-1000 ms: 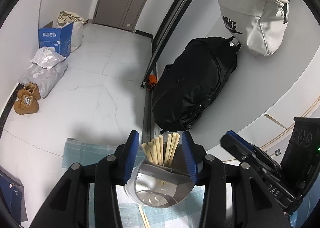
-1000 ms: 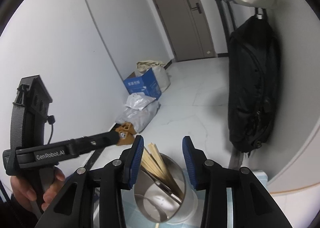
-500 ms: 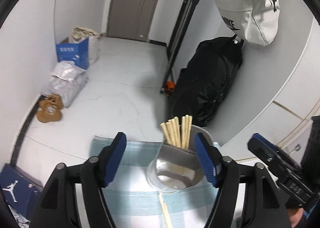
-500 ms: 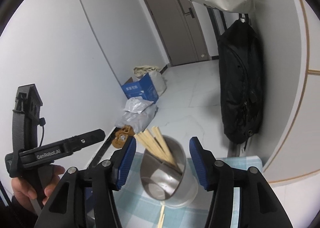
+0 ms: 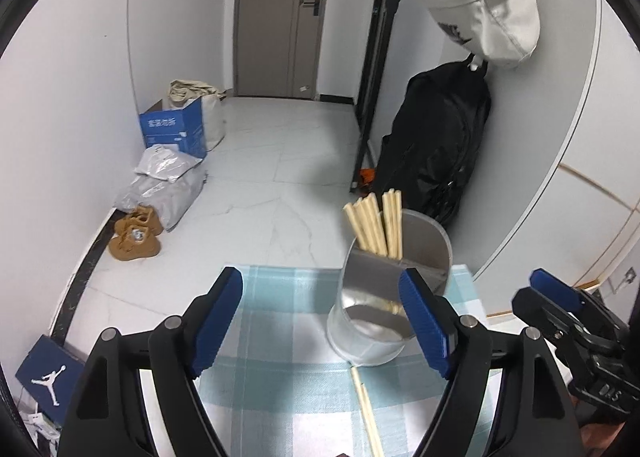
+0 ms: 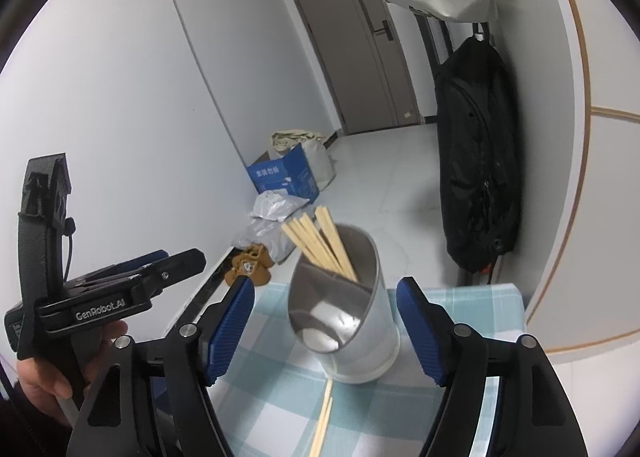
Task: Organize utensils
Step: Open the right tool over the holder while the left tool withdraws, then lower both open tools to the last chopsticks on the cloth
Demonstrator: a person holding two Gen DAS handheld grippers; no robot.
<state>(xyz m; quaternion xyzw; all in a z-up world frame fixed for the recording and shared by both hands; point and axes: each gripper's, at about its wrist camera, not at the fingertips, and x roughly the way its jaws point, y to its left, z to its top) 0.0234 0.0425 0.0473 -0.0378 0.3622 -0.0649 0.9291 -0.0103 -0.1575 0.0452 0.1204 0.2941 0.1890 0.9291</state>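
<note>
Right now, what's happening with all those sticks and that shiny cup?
A person is tidying chopsticks with a gripper in each hand. Most chopsticks stand in the back compartment of the metal holder on the checked cloth. Loose chopsticks lie on the cloth in front of it. The left gripper and the right gripper are both opening, and neither holds anything.

One metal holder (image 5: pixel 394 289); two loose chopsticks (image 6: pixel 323 421) lower centre on counter; two tools; two brown shoes (image 5: pixel 136 235); two hanging bags.
</note>
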